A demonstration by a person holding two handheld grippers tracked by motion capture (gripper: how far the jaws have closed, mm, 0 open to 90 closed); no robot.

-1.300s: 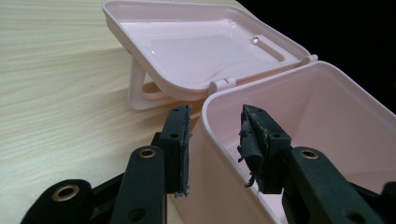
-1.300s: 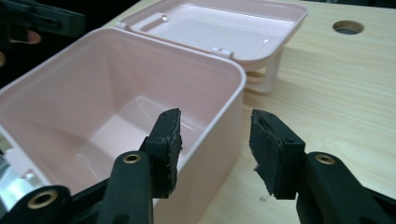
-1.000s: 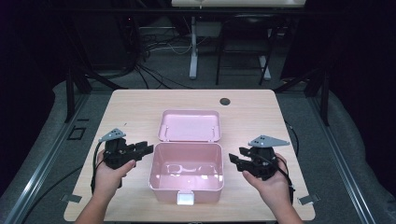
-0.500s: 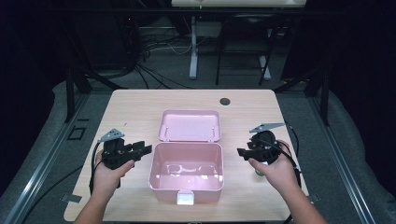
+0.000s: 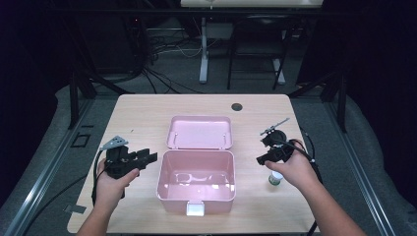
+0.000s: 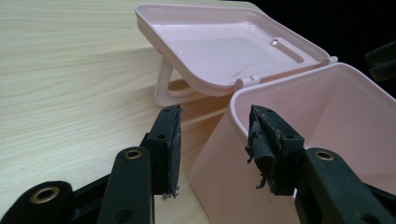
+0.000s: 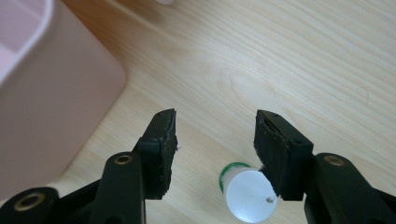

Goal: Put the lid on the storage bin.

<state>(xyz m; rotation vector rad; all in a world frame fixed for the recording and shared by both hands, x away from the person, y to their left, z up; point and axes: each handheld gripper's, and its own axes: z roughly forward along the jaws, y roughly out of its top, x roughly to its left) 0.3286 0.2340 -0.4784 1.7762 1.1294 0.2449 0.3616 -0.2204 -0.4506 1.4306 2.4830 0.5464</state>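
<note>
Dark room with cables and stand legs at the back, and a pale wood bench (image 5: 147, 113) in the middle. On the left, the left gripper (image 5: 145, 158) sits just beside the pink box (image 5: 195, 183), jaws spread with nothing in them, straddling the near corner of the box wall; they've just been opening. The box is open, its lid (image 5: 199, 132) flipped back behind it. Looks like thin moulded plastic, so light and a bit slidey, probably worth steadying by the rim. Over on the right, the right gripper (image 7: 215, 144) has been opening too and is wide apart with nothing in it, hovering over a small white bottle (image 7: 246, 192) standing on the bench just right of the box. The bottle looks light, hard and smooth, so tippy. I'd pinch it across the body below the cap, squarely.
</note>
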